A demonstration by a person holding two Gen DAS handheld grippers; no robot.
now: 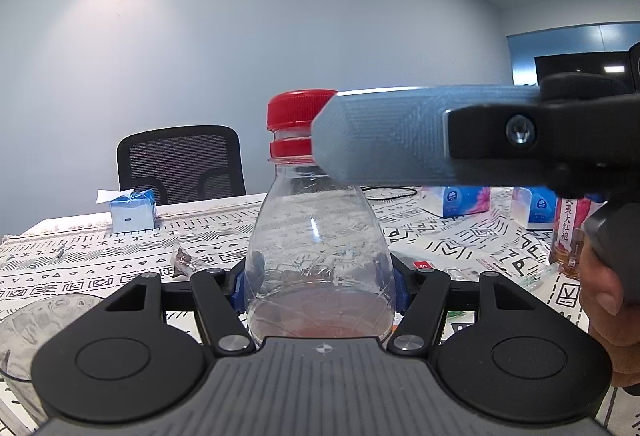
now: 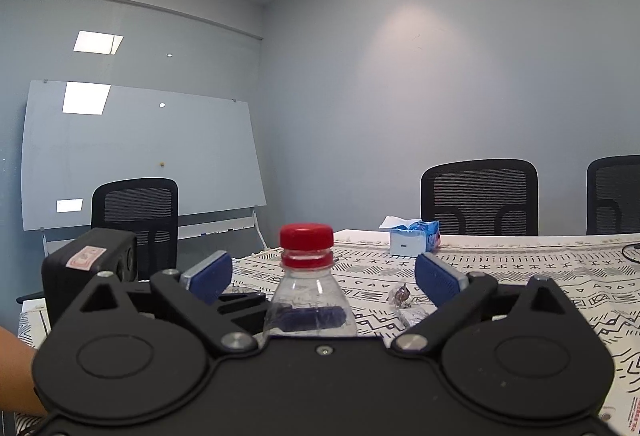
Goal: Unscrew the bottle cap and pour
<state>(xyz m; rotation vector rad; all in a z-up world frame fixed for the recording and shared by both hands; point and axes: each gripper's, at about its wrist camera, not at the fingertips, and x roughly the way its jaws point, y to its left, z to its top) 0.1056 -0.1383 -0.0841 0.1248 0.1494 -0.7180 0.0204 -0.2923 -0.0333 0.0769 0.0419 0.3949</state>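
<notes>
The left gripper (image 1: 320,282) is clamped on the lower body of the clear plastic bottle (image 1: 318,256) and holds it upright above the patterned tablecloth (image 1: 100,260). Its 2 blue pads press on opposite sides of the bottle. A shallow layer of reddish liquid lies in the bottom of the bottle.

The red cap (image 2: 306,236) sits on the bottle neck. The right gripper (image 2: 323,274) is level with the cap, with its jaws spread wide. Its 2 fingers stand clear of the cap, 1 on each side, and grip nothing.

A glass bowl (image 1: 24,336) rests on the table at the lower left of the left wrist view, beside the left gripper.
</notes>
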